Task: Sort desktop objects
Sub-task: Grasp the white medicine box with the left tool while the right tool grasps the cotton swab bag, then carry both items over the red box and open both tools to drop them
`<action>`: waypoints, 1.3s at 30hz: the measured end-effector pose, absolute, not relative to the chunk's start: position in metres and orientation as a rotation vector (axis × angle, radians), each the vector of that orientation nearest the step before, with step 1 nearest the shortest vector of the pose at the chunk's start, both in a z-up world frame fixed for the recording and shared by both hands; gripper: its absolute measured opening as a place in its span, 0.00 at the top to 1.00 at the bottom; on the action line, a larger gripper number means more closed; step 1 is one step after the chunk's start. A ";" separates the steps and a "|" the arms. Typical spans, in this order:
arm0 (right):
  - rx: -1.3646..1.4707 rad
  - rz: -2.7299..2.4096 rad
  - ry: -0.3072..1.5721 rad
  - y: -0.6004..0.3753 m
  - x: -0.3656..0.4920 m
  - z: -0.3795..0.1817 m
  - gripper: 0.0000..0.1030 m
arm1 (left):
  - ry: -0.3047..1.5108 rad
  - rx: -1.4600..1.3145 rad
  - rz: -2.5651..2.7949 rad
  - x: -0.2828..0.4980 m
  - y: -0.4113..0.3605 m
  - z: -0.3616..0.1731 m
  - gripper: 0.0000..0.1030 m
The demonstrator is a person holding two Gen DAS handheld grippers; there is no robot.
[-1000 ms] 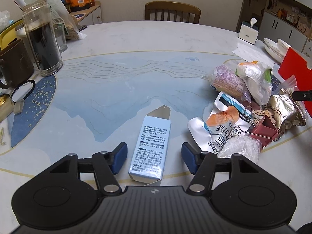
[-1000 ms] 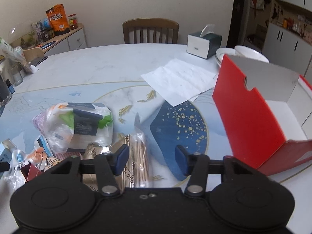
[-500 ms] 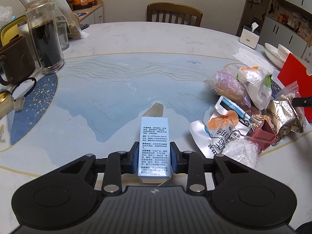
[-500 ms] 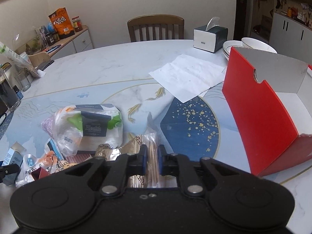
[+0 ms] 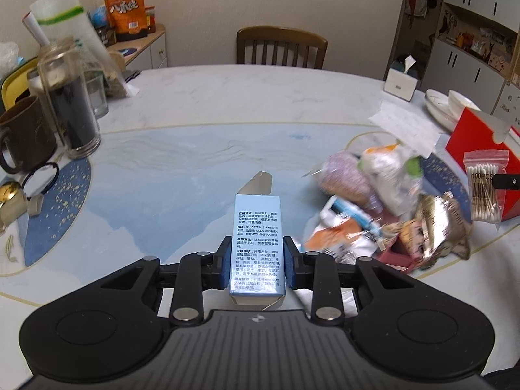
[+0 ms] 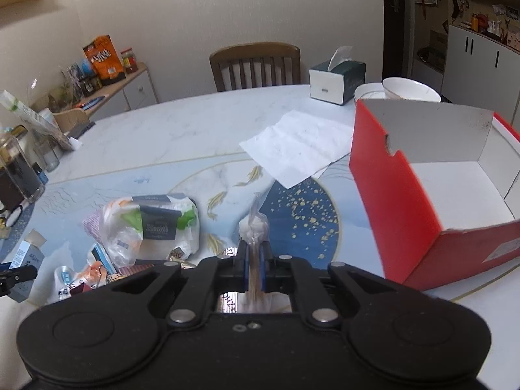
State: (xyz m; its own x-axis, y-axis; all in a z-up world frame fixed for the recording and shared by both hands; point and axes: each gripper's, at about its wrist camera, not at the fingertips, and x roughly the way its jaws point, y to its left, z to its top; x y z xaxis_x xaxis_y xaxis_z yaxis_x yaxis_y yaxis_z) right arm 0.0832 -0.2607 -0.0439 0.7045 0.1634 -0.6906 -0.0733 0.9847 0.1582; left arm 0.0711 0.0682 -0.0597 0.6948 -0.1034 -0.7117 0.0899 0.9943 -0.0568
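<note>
The left hand-held gripper (image 5: 257, 266) clamps a pale blue printed carton (image 5: 256, 243) left of the wrapper pile (image 5: 383, 208); the right hand-held gripper (image 6: 254, 266) pinches a clear cotton-swab bag (image 5: 484, 191) beside the open red cardboard box (image 6: 422, 195).

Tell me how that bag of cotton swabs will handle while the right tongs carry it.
The bag of cotton swabs looks like thin, clear plastic, so it will probably flop and swing below the right tongs. It likely weighs very little for its size. The film may slip, since the tongs pinch only a narrow strip of it.
</note>
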 end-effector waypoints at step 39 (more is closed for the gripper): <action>0.189 0.217 0.640 -0.494 0.107 0.022 0.95 | 0.680 0.150 -0.455 0.124 -0.268 0.017 0.71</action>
